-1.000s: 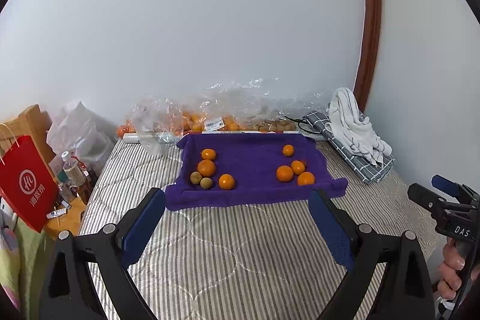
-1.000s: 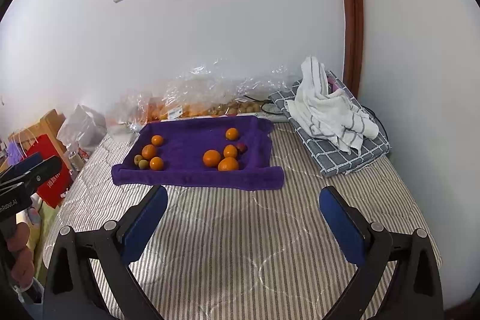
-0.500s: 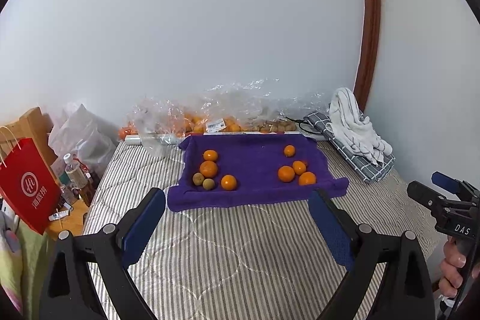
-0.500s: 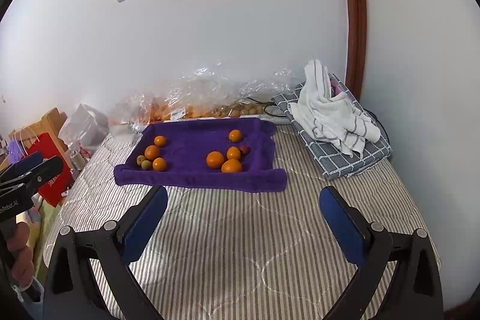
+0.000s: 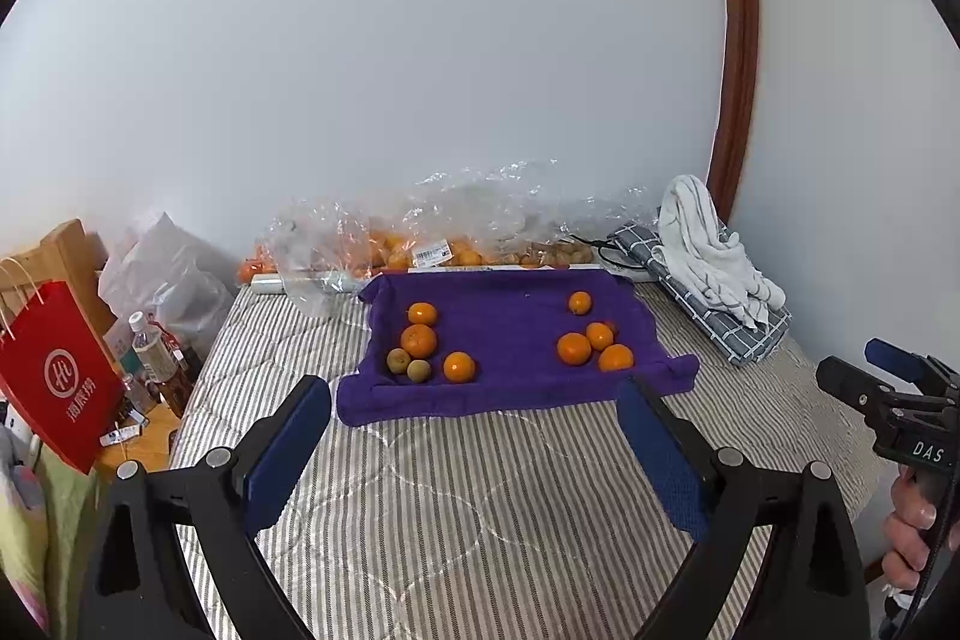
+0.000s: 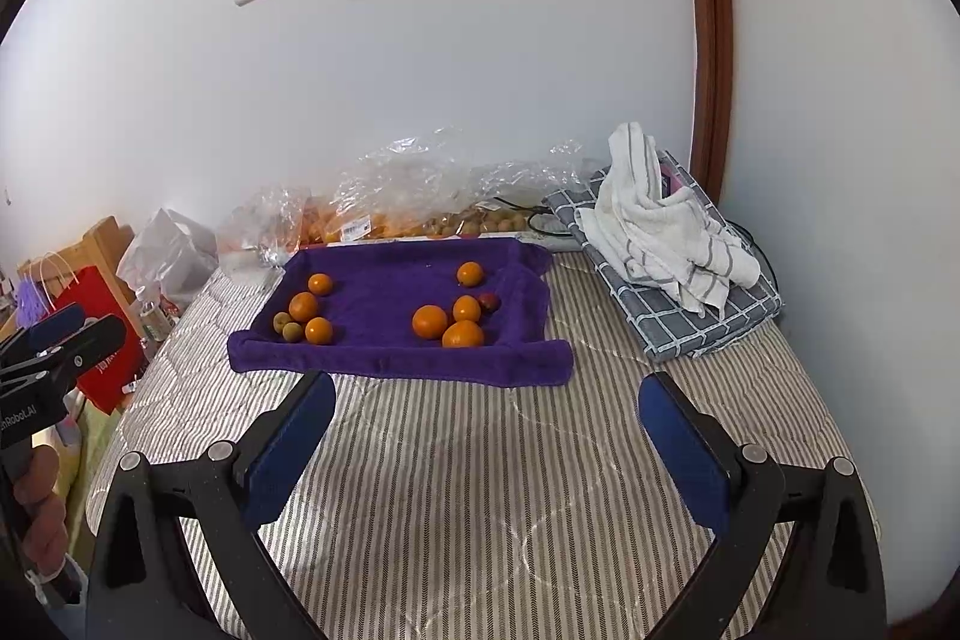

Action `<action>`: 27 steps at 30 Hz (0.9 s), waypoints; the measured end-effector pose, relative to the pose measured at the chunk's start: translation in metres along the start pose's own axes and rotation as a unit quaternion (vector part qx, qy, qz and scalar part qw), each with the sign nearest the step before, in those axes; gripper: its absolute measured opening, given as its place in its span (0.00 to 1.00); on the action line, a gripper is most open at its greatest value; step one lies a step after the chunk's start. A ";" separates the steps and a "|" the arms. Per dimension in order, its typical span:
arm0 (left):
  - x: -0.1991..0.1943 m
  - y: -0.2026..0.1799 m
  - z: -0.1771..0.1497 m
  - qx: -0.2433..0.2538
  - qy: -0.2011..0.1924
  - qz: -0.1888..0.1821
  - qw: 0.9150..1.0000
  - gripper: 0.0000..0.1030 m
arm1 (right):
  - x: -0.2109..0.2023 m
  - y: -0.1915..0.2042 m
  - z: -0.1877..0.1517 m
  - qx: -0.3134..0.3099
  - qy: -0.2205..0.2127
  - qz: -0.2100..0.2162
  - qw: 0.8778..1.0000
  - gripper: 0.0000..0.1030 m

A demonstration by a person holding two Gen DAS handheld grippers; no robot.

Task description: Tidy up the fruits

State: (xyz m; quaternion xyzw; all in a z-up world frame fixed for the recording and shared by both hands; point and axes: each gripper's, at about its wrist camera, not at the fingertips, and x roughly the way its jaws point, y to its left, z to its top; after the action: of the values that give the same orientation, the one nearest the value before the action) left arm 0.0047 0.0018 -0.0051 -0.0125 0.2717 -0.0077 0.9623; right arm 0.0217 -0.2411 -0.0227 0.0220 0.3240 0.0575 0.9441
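1. We hold the left gripper (image 5: 474,436) and the right gripper (image 6: 486,430) with jaws spread wide and nothing between them, over bare striped bedding (image 6: 456,478) with free room on all sides.
2. Beyond lies the purple towel (image 6: 384,304), its rolled near edge facing us; oranges (image 6: 429,321) and two small brown fruits (image 6: 287,326) sit in left and right clusters on it.
3. Plastic bags (image 6: 414,184) line the far wall; a folded cloth pile (image 6: 666,244) bounds the right.
4. Since the earlier frame, the towel sits slightly higher in both views.
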 end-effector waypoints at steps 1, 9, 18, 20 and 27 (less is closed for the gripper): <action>-0.001 0.001 0.000 -0.001 -0.003 0.001 1.000 0.94 | 0.000 0.000 0.000 -0.001 -0.001 0.000 1.000 0.97; 0.002 -0.001 0.002 -0.001 0.002 -0.006 1.000 0.94 | 0.001 -0.003 0.001 0.000 -0.003 0.000 1.000 0.97; 0.002 -0.001 0.002 -0.004 0.004 -0.004 1.000 0.94 | 0.002 -0.003 -0.001 -0.001 0.000 -0.001 1.000 0.97; 0.003 0.000 0.002 -0.004 0.007 -0.008 1.000 0.94 | 0.003 -0.003 -0.001 -0.001 0.000 -0.002 1.000 0.97; 0.006 -0.002 0.002 -0.004 0.010 -0.009 1.000 0.94 | 0.004 -0.003 -0.001 -0.001 0.001 -0.002 1.000 0.97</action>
State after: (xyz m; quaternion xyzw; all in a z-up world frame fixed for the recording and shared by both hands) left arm 0.0107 0.0000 -0.0063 -0.0190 0.2809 -0.0151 0.9594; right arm 0.0248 -0.2437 -0.0260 0.0205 0.3247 0.0562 0.9439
